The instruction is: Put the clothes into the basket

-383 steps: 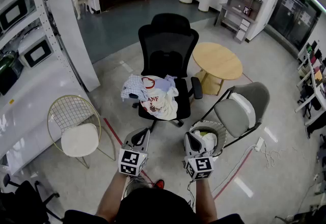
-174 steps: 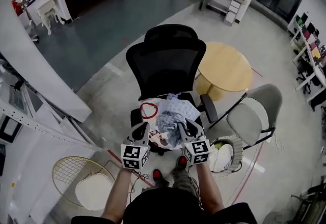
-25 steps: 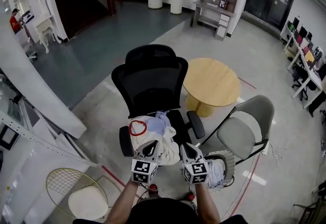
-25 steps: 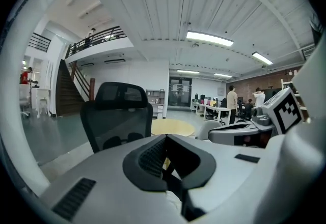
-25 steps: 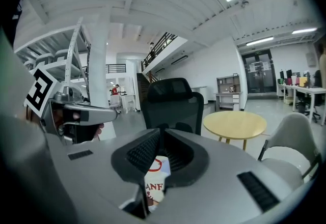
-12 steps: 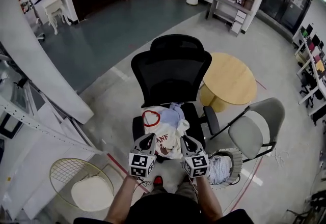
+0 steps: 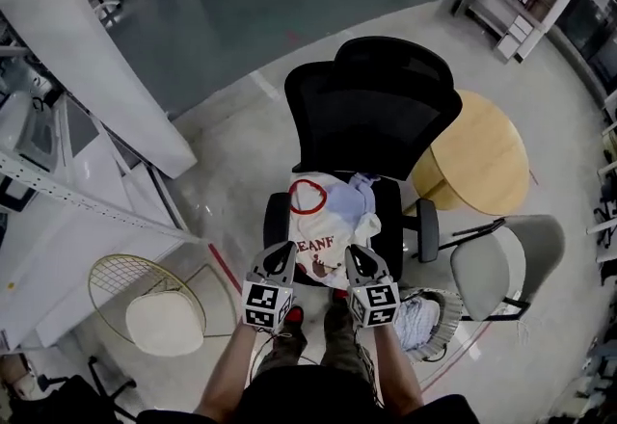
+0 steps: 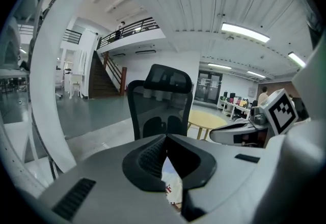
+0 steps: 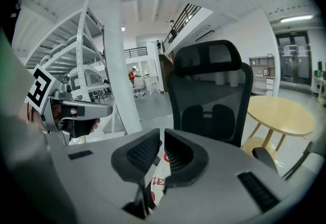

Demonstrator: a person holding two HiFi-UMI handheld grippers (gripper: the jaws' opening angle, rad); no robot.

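Now, pale-blue garment (image 7: 416, 323) inside wicker basket (image 7: 437, 295)

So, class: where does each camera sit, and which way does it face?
Head view: on the person's head, looking steeply down at the black office chair; forearms, left gripper and right gripper show.
Left gripper view: on that gripper, facing the chair; its jaws and the right gripper show.
Right gripper view: likewise; its jaws and the left gripper show.
Shared: all see the chair.
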